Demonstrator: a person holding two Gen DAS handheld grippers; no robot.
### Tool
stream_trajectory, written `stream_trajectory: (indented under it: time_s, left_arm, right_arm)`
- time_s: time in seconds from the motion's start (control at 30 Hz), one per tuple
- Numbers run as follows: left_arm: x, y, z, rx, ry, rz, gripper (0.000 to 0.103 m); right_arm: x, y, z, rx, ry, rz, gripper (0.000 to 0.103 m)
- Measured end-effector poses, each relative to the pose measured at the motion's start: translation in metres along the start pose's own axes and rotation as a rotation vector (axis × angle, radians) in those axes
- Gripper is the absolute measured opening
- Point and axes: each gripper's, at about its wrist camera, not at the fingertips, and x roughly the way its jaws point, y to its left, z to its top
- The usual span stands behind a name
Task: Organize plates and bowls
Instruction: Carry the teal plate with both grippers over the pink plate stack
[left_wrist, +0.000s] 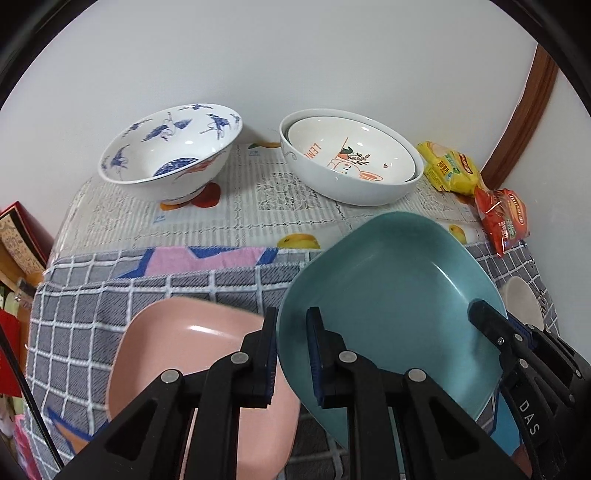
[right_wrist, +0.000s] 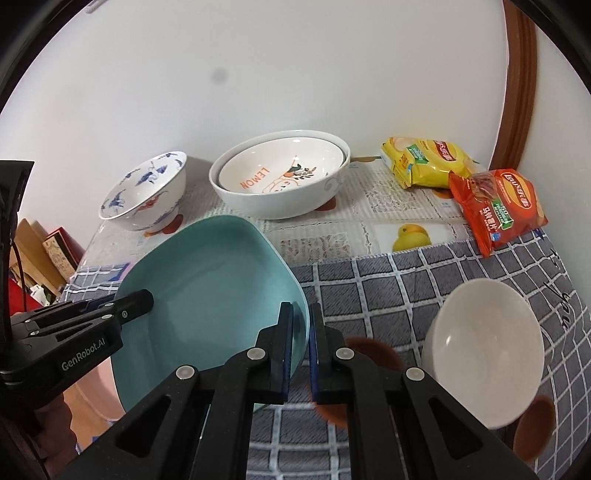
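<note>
The left gripper (left_wrist: 292, 354) and right gripper (right_wrist: 301, 350) are each clamping opposite rims of the teal plate (left_wrist: 388, 288), holding it above the pink plate (left_wrist: 177, 339).

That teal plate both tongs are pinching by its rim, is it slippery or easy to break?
Probably slippery: the teal plate has a glossy glaze that catches the light. It looks stiff and likely breakable, like the ceramic bowls behind it. The left tongs and right tongs grip only opposite rim edges while it hangs tilted, so it might slide.
</note>
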Motion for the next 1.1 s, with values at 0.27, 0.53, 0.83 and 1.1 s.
stream_trajectory:
  time_s: [0.27, 0.53, 0.83, 1.1]
  left_arm:
    - [-0.027, 0.025, -0.019, -0.014, -0.017, 0.022, 0.014]
    - [-0.049, 0.052, -0.03, -0.037, -0.034, 0.029, 0.014]
    - [-0.065, 0.076, -0.045, -0.075, -0.046, 0.027, 0.014]
    - [-0.07, 0.089, -0.049, -0.098, -0.049, 0.025, 0.014]
  right_arm:
    - [-0.019, 0.026, -0.015, -0.004, -0.004, 0.027, 0.007]
    - [-0.037, 0.056, -0.025, -0.014, -0.019, 0.051, 0.007]
    - [-0.05, 0.082, -0.033, -0.046, -0.025, 0.058, 0.007]
    - [-0.053, 0.096, -0.037, -0.063, -0.023, 0.061, 0.007]
